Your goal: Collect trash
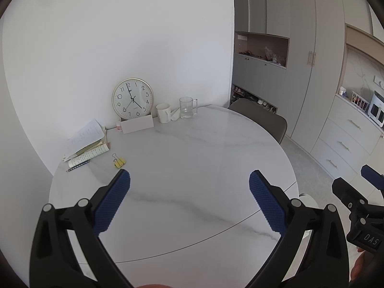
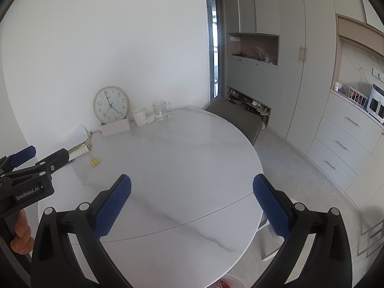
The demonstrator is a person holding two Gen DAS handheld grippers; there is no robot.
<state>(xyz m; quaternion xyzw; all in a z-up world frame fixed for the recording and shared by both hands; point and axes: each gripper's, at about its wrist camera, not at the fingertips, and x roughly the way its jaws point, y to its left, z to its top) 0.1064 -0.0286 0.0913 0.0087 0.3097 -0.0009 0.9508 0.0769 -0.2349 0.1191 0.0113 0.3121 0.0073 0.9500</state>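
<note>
A white paper cup point(image 1: 163, 112) point(image 2: 139, 116) stands at the far side of the round marble table point(image 1: 192, 168) point(image 2: 180, 163), with a crumpled white tissue point(image 1: 175, 115) point(image 2: 151, 119) beside it. My left gripper point(image 1: 189, 196) is open and empty above the table's near half. My right gripper point(image 2: 192, 201) is open and empty above the table's near right part. Each gripper shows at the edge of the other's view. A bin with red contents point(image 2: 230, 282) peeks below the table edge.
A wall clock point(image 1: 132, 98), a white box point(image 1: 137, 124), a glass mug point(image 1: 187, 107), a stack of papers and books point(image 1: 86, 141), a pencil point(image 1: 78, 166) and yellow binder clips point(image 1: 119, 162) are on the table. A grey chair point(image 1: 261, 117) stands behind it. Cabinets line the right.
</note>
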